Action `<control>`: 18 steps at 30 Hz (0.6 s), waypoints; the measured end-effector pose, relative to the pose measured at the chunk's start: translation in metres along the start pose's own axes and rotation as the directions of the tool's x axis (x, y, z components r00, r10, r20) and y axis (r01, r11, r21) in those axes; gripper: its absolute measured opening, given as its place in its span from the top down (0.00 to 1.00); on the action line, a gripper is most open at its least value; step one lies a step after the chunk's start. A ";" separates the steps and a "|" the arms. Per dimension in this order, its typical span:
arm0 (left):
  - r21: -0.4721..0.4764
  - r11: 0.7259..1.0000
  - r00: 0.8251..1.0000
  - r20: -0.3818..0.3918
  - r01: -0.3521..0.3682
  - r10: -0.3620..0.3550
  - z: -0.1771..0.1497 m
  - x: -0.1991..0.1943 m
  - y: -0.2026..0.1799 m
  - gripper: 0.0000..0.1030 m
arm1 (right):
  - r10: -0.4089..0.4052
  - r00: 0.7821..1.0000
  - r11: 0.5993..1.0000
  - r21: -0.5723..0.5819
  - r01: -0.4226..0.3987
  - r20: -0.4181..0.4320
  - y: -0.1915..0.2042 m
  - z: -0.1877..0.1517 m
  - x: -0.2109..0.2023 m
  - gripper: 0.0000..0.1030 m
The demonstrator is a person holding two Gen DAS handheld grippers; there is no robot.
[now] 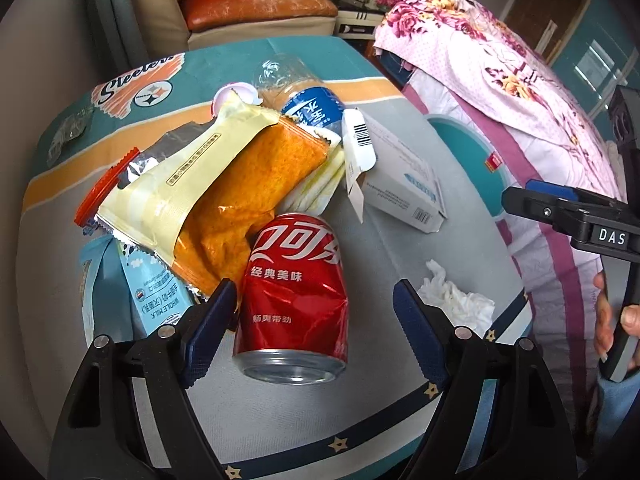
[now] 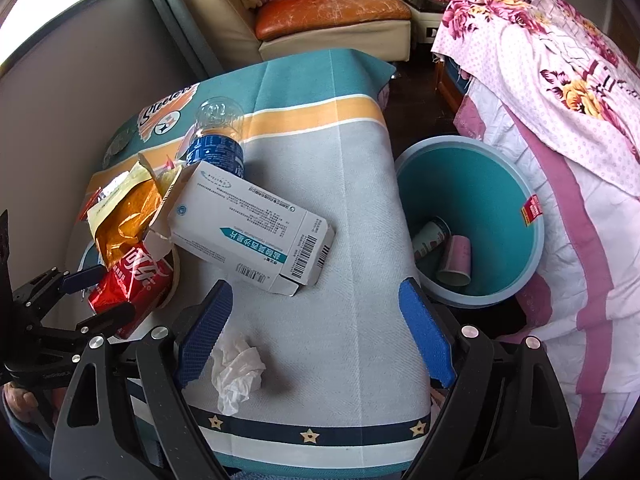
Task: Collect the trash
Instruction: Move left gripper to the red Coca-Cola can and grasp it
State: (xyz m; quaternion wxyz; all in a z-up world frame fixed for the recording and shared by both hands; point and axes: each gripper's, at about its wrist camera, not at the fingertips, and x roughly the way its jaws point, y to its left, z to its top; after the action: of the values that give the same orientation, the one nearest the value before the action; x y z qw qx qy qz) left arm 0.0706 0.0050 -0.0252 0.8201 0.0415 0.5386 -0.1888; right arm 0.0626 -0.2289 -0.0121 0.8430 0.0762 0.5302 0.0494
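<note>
A dented red Coke can (image 1: 294, 300) lies on the cloth-covered table, between the open fingers of my left gripper (image 1: 316, 320); the fingers are not touching it. Behind it lie an orange and cream snack wrapper (image 1: 224, 200), a plastic bottle (image 1: 298, 94), a white medicine box (image 1: 400, 178) and a milk carton (image 1: 154, 292). A crumpled tissue (image 2: 236, 372) lies just by the left finger of my open, empty right gripper (image 2: 316, 328). The can also shows in the right wrist view (image 2: 128, 284), with the left gripper (image 2: 92, 292) around it.
A teal bin (image 2: 492, 184) stands on the floor right of the table, holding a cup and a can. A bed with a floral quilt (image 2: 560, 92) is at the right. A sofa (image 2: 332, 12) stands behind the table. A grey wall panel is at the left.
</note>
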 end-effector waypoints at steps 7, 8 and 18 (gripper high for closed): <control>0.017 1.000 0.997 -0.074 -0.013 0.014 -0.009 0.022 0.002 0.41 | 0.012 1.000 1.000 -0.007 -0.012 -0.021 0.005 -0.002 0.007 0.21; 0.017 1.000 0.996 -0.082 -0.018 0.019 -0.011 0.025 0.003 0.41 | 0.014 1.000 1.000 -0.006 -0.014 -0.024 0.005 -0.003 0.008 0.21; -0.023 1.000 0.996 -0.089 -0.014 0.012 -0.009 0.035 0.008 0.43 | 0.024 0.999 1.000 -0.009 -0.024 -0.048 0.006 -0.005 0.014 0.21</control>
State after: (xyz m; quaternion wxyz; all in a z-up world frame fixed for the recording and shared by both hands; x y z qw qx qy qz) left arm 0.0776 0.0058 -0.0619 0.7971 0.0435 0.5763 -0.1749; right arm 0.0646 -0.2198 -0.0258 0.8298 0.0774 0.5490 0.0637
